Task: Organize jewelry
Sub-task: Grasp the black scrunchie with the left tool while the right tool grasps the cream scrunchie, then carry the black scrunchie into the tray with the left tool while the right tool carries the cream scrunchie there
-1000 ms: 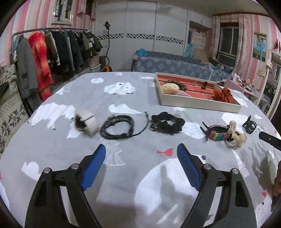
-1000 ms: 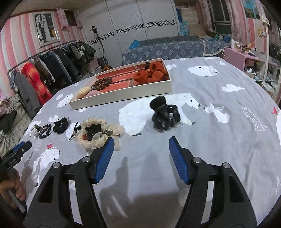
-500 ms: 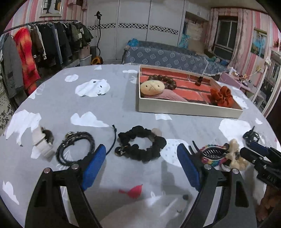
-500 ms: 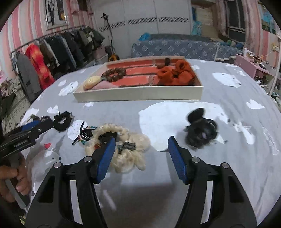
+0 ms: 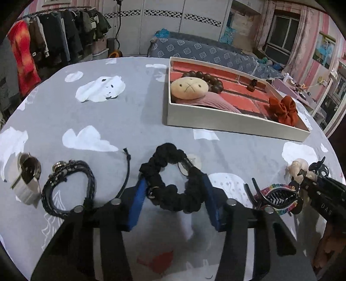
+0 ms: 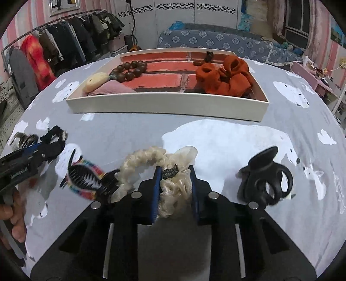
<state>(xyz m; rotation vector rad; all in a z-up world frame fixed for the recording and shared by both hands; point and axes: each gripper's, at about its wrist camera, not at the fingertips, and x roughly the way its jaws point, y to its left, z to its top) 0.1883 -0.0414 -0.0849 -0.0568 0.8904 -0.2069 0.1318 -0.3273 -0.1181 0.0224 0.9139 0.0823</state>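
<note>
Pink-striped walls [image 5: 328, 28], white wardrobe doors [image 5: 173, 23] w/ a black-and-white patterned band at the back. Clothes rack [image 5: 54, 39] on the left, full of dark jackets + one red-orange one. Blue flower-print sofa [image 5: 205, 51] behind the bench, dark window [image 5: 281, 32] w/ pink curtain to the right, framed picture [image 6: 62, 6] up left. Dim indoor light
</note>
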